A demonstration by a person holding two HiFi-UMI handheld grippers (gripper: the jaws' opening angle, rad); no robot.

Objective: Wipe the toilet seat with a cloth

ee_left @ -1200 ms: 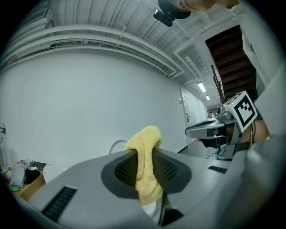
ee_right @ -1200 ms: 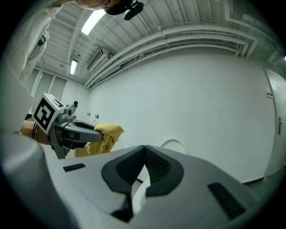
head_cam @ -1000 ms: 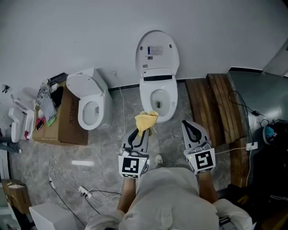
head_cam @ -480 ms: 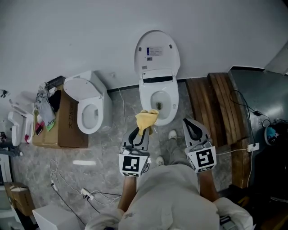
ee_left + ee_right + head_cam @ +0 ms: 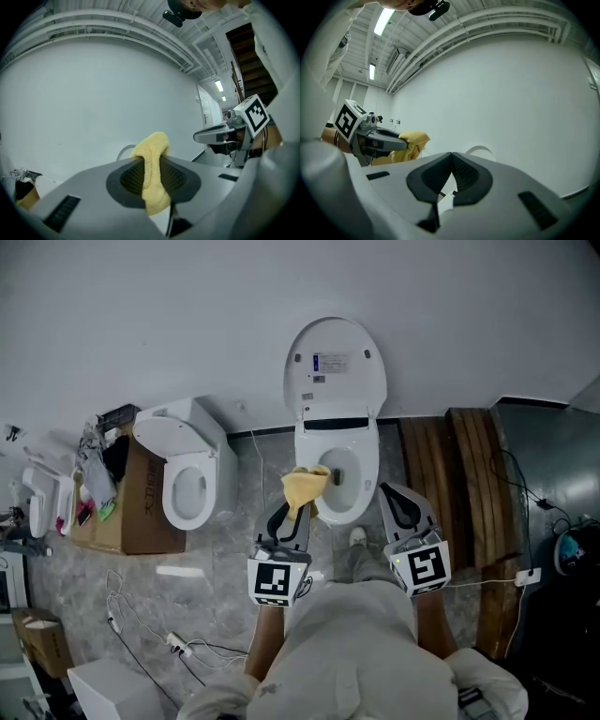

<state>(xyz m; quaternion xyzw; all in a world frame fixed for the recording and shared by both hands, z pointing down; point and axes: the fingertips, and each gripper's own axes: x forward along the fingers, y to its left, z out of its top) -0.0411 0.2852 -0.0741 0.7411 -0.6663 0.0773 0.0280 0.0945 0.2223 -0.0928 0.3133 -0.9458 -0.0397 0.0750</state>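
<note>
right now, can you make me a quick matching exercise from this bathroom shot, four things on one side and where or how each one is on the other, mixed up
Things
1. yellow cloth
2. right tongs
3. lid of the toilet ahead
4. cardboard box

Place or state
a. shut, nothing between them
b. raised upright
c. off to the left, beside the second toilet
d. pinched in the left tongs

Pairs: 1-d, 2-a, 3-b, 4-c
</note>
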